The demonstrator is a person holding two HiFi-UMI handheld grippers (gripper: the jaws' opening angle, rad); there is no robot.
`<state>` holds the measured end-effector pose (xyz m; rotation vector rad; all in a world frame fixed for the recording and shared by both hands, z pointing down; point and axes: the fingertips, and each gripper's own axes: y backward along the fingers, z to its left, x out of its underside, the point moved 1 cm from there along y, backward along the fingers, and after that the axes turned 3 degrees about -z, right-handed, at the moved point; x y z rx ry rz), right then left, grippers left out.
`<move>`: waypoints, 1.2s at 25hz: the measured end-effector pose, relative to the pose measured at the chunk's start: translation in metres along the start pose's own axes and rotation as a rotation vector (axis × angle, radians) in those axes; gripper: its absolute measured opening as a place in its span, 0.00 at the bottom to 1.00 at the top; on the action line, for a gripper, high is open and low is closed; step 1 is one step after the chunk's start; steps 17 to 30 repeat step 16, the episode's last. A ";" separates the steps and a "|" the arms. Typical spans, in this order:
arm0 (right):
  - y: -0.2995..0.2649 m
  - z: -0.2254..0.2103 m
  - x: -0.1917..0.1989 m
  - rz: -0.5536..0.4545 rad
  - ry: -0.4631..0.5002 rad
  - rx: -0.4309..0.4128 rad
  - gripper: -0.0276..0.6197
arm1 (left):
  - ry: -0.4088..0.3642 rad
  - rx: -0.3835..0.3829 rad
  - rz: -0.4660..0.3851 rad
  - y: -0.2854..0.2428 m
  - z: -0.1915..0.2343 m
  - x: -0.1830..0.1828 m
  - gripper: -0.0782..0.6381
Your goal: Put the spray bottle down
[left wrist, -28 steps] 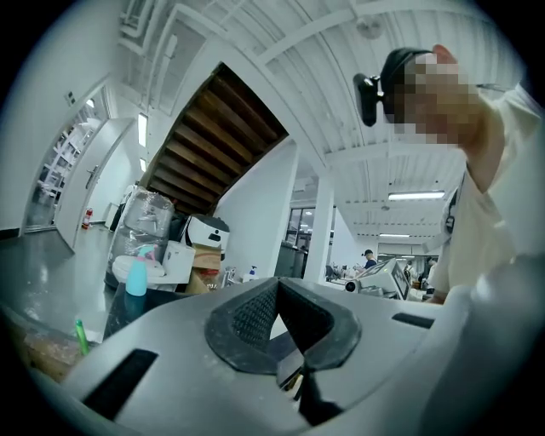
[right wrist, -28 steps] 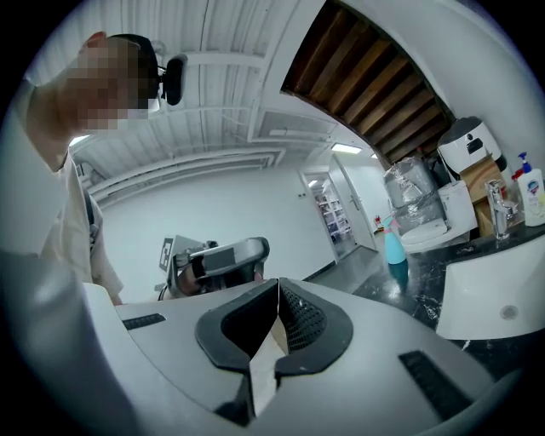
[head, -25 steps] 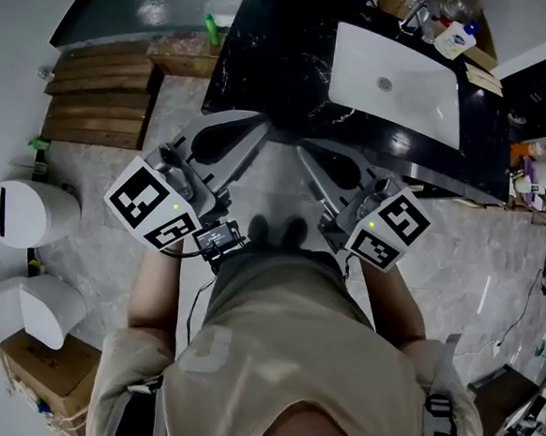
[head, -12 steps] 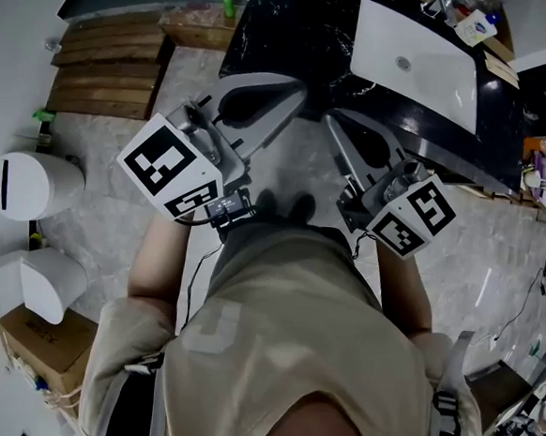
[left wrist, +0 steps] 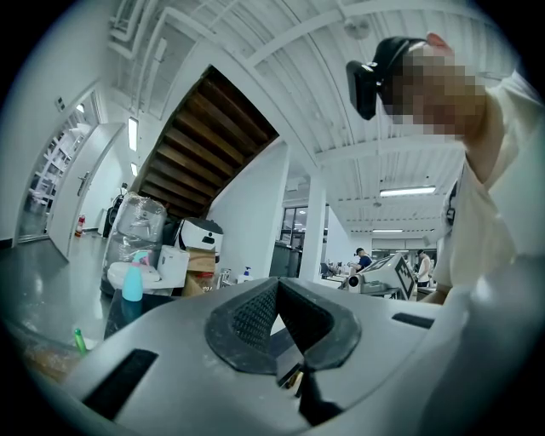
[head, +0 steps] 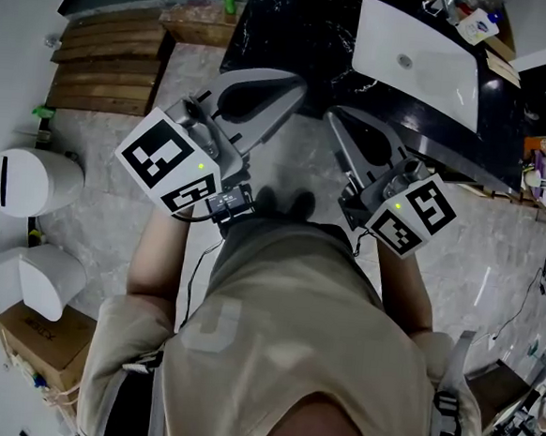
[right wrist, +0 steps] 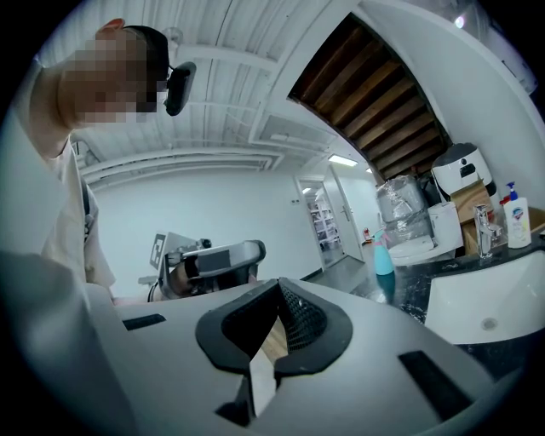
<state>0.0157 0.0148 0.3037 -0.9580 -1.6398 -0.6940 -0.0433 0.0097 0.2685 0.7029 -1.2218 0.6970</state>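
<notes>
The spray bottle (left wrist: pixel 132 286) is a teal bottle with a pink top. It stands upright on the far left corner of the black counter (head: pixel 297 26), well away from both grippers. It shows again in the right gripper view as the spray bottle (right wrist: pixel 384 255), and the head view cuts it off. My left gripper (head: pixel 298 85) and right gripper (head: pixel 332 116) are held level in front of my body, side by side, tips near the counter's front edge. Both have their jaws closed tip to tip with nothing between them.
A white sink basin (head: pixel 417 59) is set into the counter, with a faucet (right wrist: pixel 481 230) and a soap bottle (right wrist: pixel 517 220) behind it. Wooden slats (head: pixel 107 58) lie on the floor at the left, near white bins (head: pixel 31 184) and a cardboard box (head: pixel 48 331).
The head view has shifted, so the counter and both grippers sit higher in the picture and the teal bottle has left the frame. The grippers stay shut and side by side.
</notes>
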 end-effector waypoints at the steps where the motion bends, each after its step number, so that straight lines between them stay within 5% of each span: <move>1: 0.000 0.000 0.000 0.001 0.000 0.001 0.07 | -0.001 0.000 0.001 0.000 0.000 0.000 0.12; 30: -0.017 0.001 0.001 0.021 0.014 -0.020 0.07 | -0.025 -0.025 0.008 0.007 0.014 -0.003 0.12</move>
